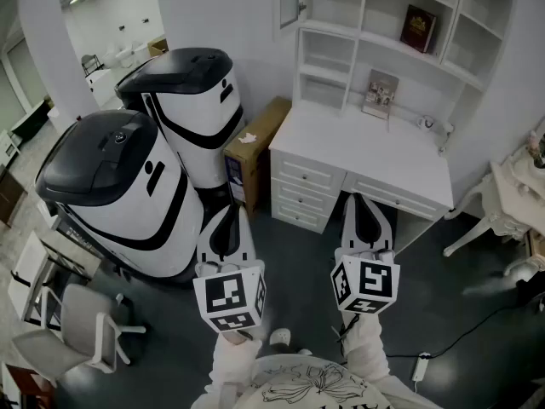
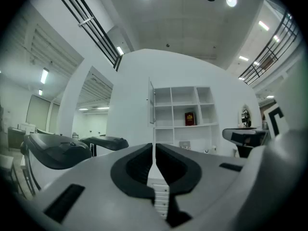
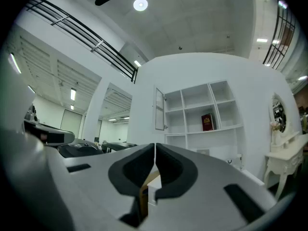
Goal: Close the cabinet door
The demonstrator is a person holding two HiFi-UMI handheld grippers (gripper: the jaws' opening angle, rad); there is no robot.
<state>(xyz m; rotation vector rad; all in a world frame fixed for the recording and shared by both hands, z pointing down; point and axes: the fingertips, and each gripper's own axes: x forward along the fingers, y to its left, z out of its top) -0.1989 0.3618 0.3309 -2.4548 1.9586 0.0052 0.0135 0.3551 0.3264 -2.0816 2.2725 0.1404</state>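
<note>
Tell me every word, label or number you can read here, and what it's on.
No text is legible.
Red book: gold print, too small to read.
Card on the desk: too small to read.
Cardboard box: no readable print.
Marker cubes: black-and-white square patterns, no words.

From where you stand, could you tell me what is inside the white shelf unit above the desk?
A dark red book stands in one upper compartment; a card leans lower down. Anything flat on the upper boards would be hidden from below.
</note>
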